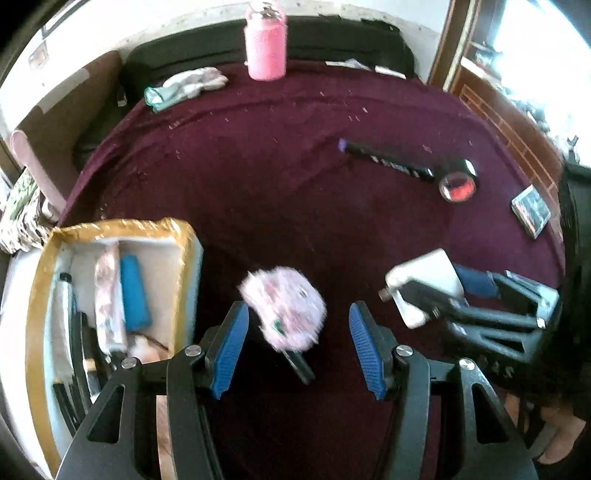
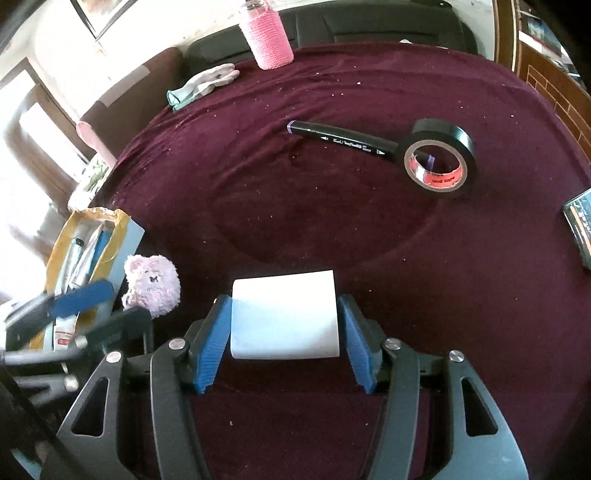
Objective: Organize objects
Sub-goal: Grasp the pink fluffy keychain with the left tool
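A pink fluffy plush (image 1: 284,308) lies on the maroon cloth between the fingers of my open left gripper (image 1: 299,321), untouched by the pads. It also shows in the right wrist view (image 2: 151,284), beside a gold-rimmed box (image 1: 110,236) holding pens, a blue tube and other items. My right gripper (image 2: 284,314) is shut on a white rectangular block (image 2: 284,314), seen from the left wrist view too (image 1: 424,284). A black marker (image 2: 343,140) and a black tape roll (image 2: 439,162) lie further back on the right.
A pink knit-covered bottle (image 2: 267,37) and a pale glove (image 2: 203,85) sit at the far edge. A dark card box (image 1: 530,214) lies at the right edge. A black sofa (image 2: 369,26) stands behind the table.
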Tool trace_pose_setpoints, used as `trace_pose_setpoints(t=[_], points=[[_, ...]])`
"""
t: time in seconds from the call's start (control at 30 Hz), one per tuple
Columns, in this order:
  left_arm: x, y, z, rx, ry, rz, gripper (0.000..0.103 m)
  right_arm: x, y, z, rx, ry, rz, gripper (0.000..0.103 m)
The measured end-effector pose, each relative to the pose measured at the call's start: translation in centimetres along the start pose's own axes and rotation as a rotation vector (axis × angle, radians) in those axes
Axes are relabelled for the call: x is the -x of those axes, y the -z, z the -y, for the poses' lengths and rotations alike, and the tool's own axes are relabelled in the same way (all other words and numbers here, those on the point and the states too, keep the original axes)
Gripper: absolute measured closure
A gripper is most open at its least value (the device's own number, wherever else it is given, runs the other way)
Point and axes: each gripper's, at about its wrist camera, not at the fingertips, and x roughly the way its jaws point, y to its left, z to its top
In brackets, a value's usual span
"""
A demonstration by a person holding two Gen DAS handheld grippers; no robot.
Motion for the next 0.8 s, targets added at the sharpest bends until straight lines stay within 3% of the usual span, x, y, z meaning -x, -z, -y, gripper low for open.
trace_pose_setpoints(t=[0.2,0.33,0.37,0.5,0.6,0.8], points=[[-2.1,-0.6,-0.2,-0.012,0.028,-0.037,0.052,0.0,0.1,0.1,0.000,-0.004,0.006,0.046],[-3.6,-0.6,0.0,-0.004,-0.023,-0.046,0.054,0.1,0.2,0.3,-0.008,-0.011,0.008,0.046],[-3.8,-0.5,0.0,0.000,-0.033,-0.054,0.068,0.2,0.2,0.3,-0.008,-0.010,0.007,0.046],[-3.3,0.4,0.0,-0.005,-0.061,-0.026,0.081,0.3,0.4,0.1,-0.003,-0.003,0.007,0.046],[-2.5,1.1,0.2,-0.008,-0.052,-0.033,0.082,0.4,0.6,-0.1,0.002,0.010,0.014,0.047],[1.0,2.6,2.6,-0.081,-0.152,0.027,0.082,1.9,2.7,0.0,-0.036,-0.017,0.008,0.047]])
